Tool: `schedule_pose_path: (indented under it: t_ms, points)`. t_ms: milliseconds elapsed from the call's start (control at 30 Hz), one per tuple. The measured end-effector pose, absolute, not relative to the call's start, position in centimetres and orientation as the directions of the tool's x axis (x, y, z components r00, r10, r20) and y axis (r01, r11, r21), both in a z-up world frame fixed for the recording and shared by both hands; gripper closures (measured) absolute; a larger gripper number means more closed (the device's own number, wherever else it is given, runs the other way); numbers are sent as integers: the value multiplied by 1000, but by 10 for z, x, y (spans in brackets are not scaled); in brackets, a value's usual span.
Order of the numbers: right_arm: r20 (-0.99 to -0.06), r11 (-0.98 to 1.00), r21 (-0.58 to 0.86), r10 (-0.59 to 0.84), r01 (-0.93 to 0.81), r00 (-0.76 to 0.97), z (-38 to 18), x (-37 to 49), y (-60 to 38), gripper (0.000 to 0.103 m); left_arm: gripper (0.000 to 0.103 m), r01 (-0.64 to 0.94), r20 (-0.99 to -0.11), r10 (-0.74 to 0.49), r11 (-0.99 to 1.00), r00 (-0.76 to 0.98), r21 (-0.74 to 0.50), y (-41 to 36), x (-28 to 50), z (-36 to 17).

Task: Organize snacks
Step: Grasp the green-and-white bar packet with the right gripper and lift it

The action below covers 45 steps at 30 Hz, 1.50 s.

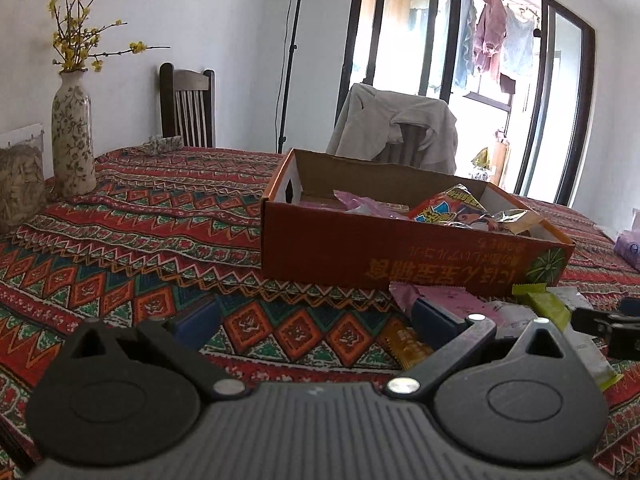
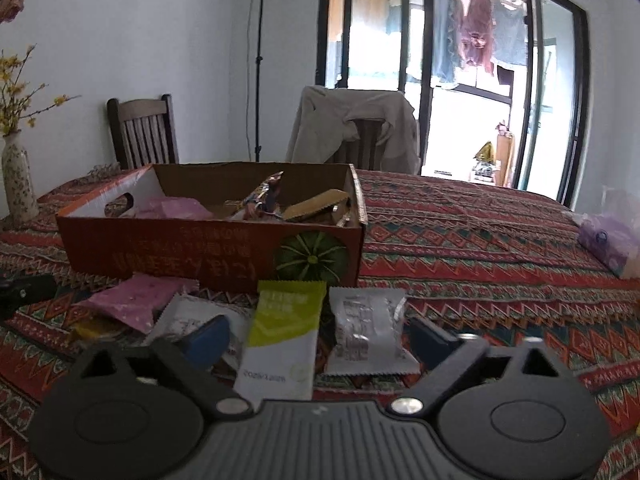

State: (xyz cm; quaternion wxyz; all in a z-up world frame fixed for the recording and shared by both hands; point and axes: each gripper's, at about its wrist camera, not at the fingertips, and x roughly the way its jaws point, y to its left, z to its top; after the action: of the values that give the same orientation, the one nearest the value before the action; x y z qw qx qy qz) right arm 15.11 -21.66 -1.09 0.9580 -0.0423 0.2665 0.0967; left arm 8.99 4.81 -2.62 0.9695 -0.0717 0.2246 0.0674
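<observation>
Item 1, nearest: right tongs (image 2: 318,340), blue-padded, spread wide and released, gripping nothing. Both a lime-green and white snack sachet (image 2: 284,336) and a silver foil snack packet (image 2: 366,332) lie flat on the table between the pads; whether a pad touches either cannot be told.

Item 2: left tongs (image 1: 316,316), likewise wide apart and empty, poised over bare patterned cloth; a gold-and-brown wrapped bar (image 1: 406,346) lies just beside the right-hand pad.

Item 3, left of the sachets: pink crinkled snack pouch (image 2: 136,304), lying over a yellow wrapper, close against the box front.

Item 4, middle distance: orange cardboard box with a green pumpkin print (image 2: 200,256), open-topped, already holding pink, red and gold packets.

Item 5: table under a red zigzag-patterned cloth (image 2: 480,240).

Item 6, far left: floral ceramic vase with yellow blossom twigs (image 1: 72,140).

Risks: two packets between the right pads, so a closing could pinch both or neither; thin flat foil may slide away; a careless sweep could shove the box.
</observation>
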Motion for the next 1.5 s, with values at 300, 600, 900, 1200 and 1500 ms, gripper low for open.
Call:
schedule_pose_path:
  t_ms: [300,600,900,1200,1500]
  points:
    - [-620,970,-25,175,-242,765,-22,189,-204,43,0,-173,-454,97,976,886,-130,52,91,-27]
    - [-620,954,-103,159,-280,769,-26,175,-196,43,0,-182,-454,96,972,886,-149,55,90,-27]
    - [-609,946,-120,170,-302,775,-29,174,-195,45,0,-194,-456,106,970,884,-149,56,90,-28]
    - [-610,931,-117,207,-345,765,-31,171,-194,46,0,-202,-458,112,967,882,-153,57,90,-28]
    - [-546,946,-87,217,-312,809,-24,158,-209,66,0,-210,-460,119,966,880,-151,57,90,-28]
